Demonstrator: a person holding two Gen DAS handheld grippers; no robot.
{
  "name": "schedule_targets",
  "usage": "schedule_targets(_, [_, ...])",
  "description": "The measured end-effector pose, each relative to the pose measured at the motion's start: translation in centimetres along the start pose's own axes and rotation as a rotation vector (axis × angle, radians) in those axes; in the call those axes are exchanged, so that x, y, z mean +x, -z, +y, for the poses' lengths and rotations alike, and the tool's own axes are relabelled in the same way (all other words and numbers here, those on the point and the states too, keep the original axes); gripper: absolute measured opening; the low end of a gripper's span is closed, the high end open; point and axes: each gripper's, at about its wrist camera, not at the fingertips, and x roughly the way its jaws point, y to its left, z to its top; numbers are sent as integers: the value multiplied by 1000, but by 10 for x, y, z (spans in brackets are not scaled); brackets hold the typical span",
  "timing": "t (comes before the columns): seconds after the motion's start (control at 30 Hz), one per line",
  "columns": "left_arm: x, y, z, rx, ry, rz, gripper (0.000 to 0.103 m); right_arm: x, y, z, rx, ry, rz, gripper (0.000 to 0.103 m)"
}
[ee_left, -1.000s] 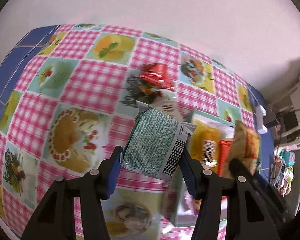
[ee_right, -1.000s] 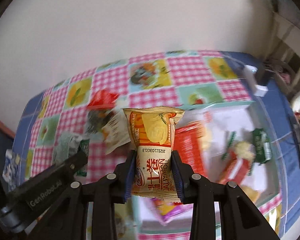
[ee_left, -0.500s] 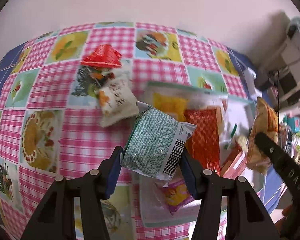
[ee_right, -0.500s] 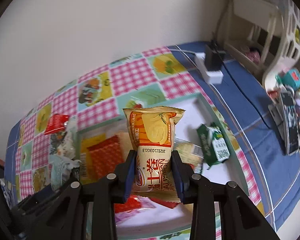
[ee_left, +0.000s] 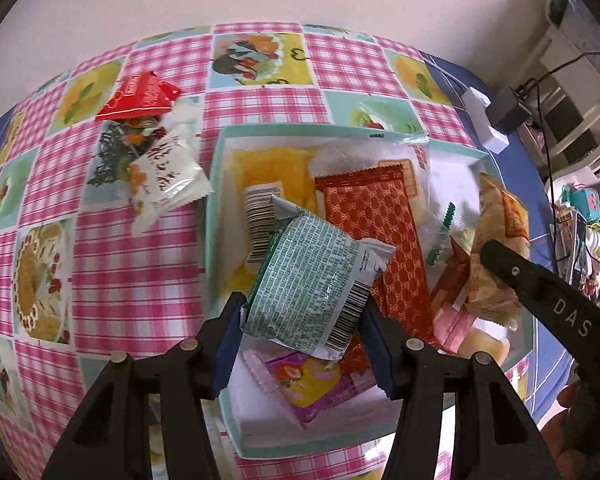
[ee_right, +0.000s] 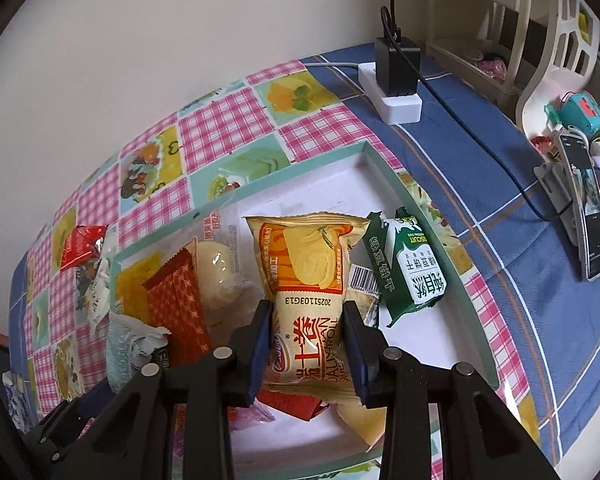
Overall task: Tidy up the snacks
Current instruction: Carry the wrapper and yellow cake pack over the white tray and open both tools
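I was at the drop-off step: both packets hung over the tray, neither released. My left gripper pinched the green packet by its sides, barcode end toward the right-hand pad, above the red bar and the pink pouch already lying inside. My right gripper was clamped tight on the waist of the yellow roll, upright over the tray's right half, just beside the green biscuit pack lying there. Next, I judged, each needed lowering toward a bare patch of tray floor, then the pads eased apart. Two packets, red and white, lay on the cloth left of the tray, uncollected.
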Motion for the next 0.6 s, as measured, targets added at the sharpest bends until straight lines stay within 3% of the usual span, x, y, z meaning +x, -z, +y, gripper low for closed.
schedule_targets(0.37, [2,-2,3,-25,37,17,58,3,-1,4,-22,13,9,39])
schedule_targets(0.5, [-5,-5,2,-26,46,11,66,0,-3,5,-35,16,0,48])
schedule_targets(0.6, [-13,-7,1,-31,56,0,67,-4,-4,5,-36,10,-13,50])
